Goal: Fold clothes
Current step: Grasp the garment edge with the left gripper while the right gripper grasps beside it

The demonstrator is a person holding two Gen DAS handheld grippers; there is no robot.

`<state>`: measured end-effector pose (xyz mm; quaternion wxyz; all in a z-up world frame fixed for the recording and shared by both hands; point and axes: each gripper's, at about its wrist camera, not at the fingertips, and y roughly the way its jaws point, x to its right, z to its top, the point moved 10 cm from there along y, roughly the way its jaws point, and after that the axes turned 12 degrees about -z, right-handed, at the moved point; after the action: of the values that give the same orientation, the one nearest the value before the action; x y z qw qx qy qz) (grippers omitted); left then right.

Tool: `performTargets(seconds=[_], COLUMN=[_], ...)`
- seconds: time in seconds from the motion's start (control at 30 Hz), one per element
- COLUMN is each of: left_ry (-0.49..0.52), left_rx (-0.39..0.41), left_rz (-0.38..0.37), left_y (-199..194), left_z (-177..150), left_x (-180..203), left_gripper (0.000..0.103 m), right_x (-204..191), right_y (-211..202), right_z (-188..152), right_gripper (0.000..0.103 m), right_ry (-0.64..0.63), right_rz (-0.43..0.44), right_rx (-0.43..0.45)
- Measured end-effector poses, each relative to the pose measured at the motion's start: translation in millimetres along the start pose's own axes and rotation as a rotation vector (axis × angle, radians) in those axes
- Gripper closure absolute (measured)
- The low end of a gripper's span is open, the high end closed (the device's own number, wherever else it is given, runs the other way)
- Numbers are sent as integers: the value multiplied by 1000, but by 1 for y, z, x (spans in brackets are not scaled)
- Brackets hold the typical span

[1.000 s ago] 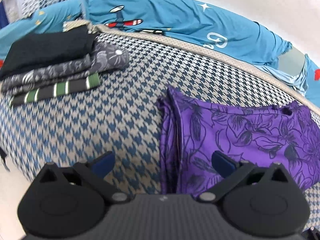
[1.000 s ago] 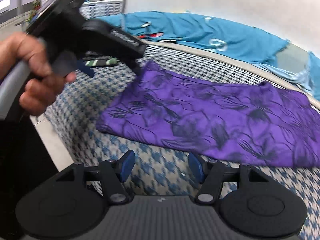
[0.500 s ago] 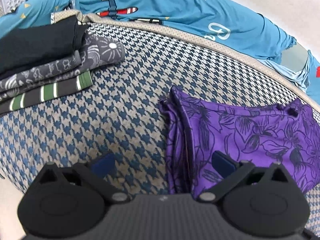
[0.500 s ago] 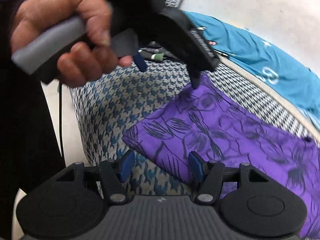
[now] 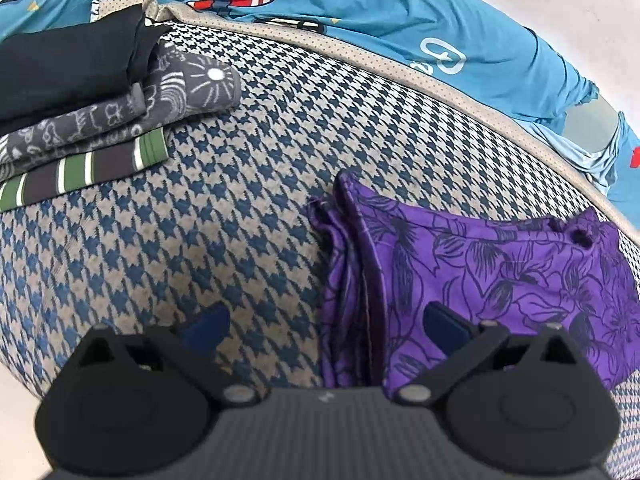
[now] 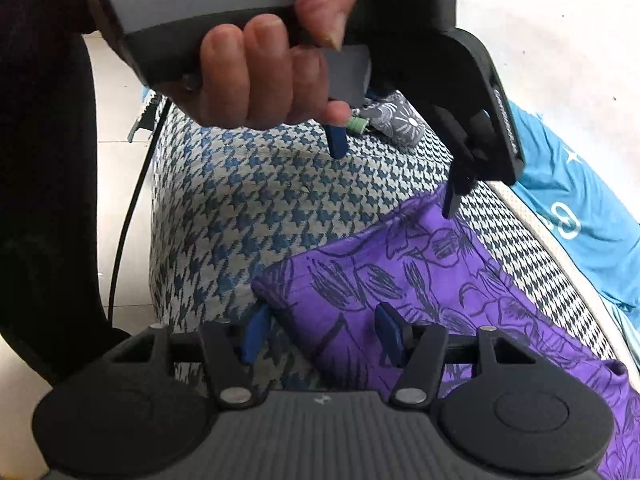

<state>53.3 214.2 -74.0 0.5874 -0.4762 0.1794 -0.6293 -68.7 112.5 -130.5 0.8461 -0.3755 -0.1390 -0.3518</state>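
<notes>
On houndstooth bed (image 5: 248, 184), left tongs (image 5: 320, 326) wide; right tongs (image 6: 318, 330) closing around purple garment (image 6: 400, 280).

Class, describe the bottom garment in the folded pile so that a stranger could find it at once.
Start at the houndstooth bed cover, then look to its far left corner, where a folded stack sits. Under the black piece and the grey patterned one lies the striped garment: only it has green, dark and white stripes.
</notes>
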Motion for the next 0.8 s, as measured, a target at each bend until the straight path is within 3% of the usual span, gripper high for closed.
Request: performTargets(seconds=[0.03, 0.1, 0.2, 0.33, 0.53, 0.8], left_ry=[0, -3, -14, -62, -189, -258], left_rx=[-4, -13, -25, -39, -75, -92], left_rz=[0, -2, -11, -43, -163, -201], left_y=[1, 3, 4, 7, 15, 29], left_z=[0, -1, -3, -5, -6, -7], left_x=[0, -1, -3, -9, -9, -8], left_gripper=[0, 0, 0, 0, 0, 0], right_x=[0, -1, 3, 27, 55, 90], right_y=[1, 0, -2, -8, -21, -39], right_z=[0, 2, 5, 12, 17, 22], right_gripper=[61, 81, 89, 90, 90, 90], right_ry=[3, 8, 32, 192, 357, 524], right_rz=[7, 10, -11, 11, 25, 33], right_rx=[7, 21, 32, 33, 51, 85])
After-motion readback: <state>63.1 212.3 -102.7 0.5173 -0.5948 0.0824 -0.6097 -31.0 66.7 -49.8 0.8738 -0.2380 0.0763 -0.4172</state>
